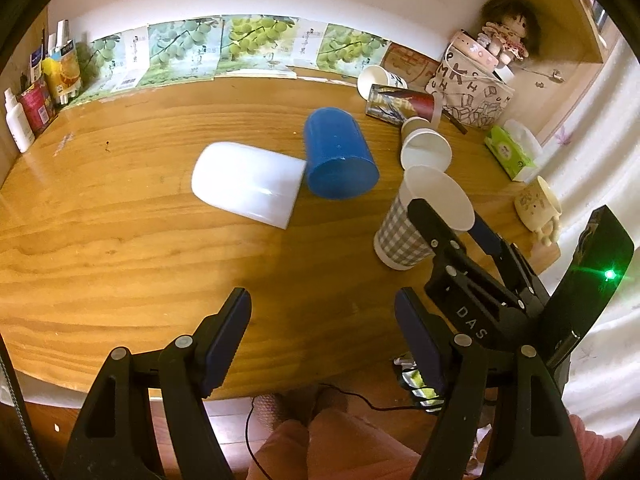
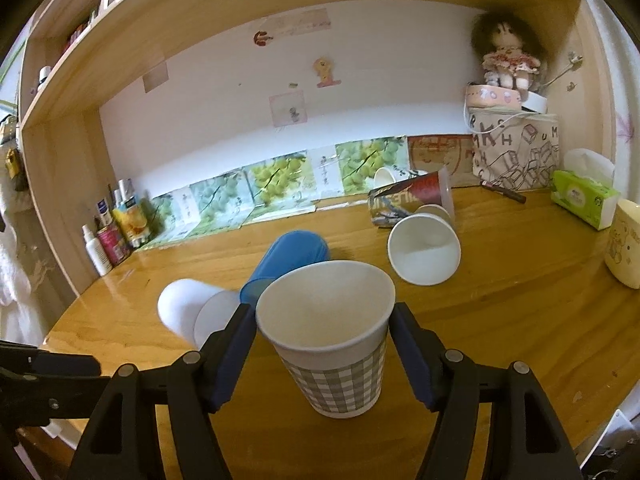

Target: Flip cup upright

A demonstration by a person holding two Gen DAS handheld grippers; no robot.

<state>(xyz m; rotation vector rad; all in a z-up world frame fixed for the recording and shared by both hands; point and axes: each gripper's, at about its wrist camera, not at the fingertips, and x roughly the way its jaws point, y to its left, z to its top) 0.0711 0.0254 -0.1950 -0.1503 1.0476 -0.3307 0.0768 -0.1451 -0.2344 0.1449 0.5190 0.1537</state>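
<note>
- Our right gripper (image 2: 322, 344) brackets the upright checked cup (image 2: 340, 376), jaws wide (seemingly not gripping).
- We should retreat straight, avoiding the rim.
- Left gripper (image 1: 322, 340): jaws wide, empty.

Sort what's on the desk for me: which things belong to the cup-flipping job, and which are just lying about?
In the job:
- checked paper cup, upright between the right gripper's open fingers
- white cup, on its side
- blue cup, on its side
- plain paper cup, on its side
- left gripper, open, holding nothing

Lying about:
- doll
- tissue pack
- cream mug
- printed bag
</note>
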